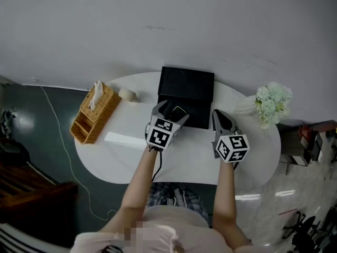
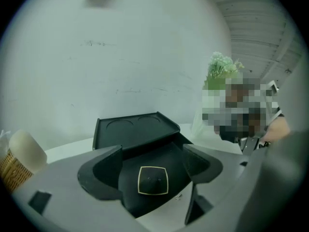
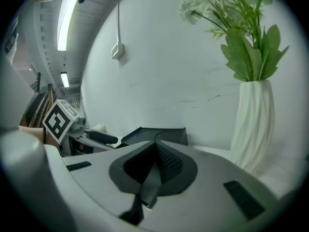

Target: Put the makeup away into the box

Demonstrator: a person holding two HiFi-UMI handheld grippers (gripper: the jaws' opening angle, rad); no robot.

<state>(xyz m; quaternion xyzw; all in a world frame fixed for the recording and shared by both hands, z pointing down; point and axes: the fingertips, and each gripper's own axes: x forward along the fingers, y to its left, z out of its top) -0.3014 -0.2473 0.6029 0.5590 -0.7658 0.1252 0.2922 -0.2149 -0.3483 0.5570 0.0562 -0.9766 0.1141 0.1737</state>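
Black compact [image 2: 153,180] lies flat inside open box [image 2: 135,128].

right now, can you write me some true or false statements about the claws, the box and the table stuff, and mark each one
1. The left claw is open over the black box. True.
2. The right claw grips the black compact. False: it is shut on nothing; the compact lies in the box, below the left claw.
3. The box is closed. False: its lid stands open.
4. A wicker tissue basket stands at the left edge of the white table. True.
5. The vase of white flowers lies tipped over. False: it stands upright, on the right.
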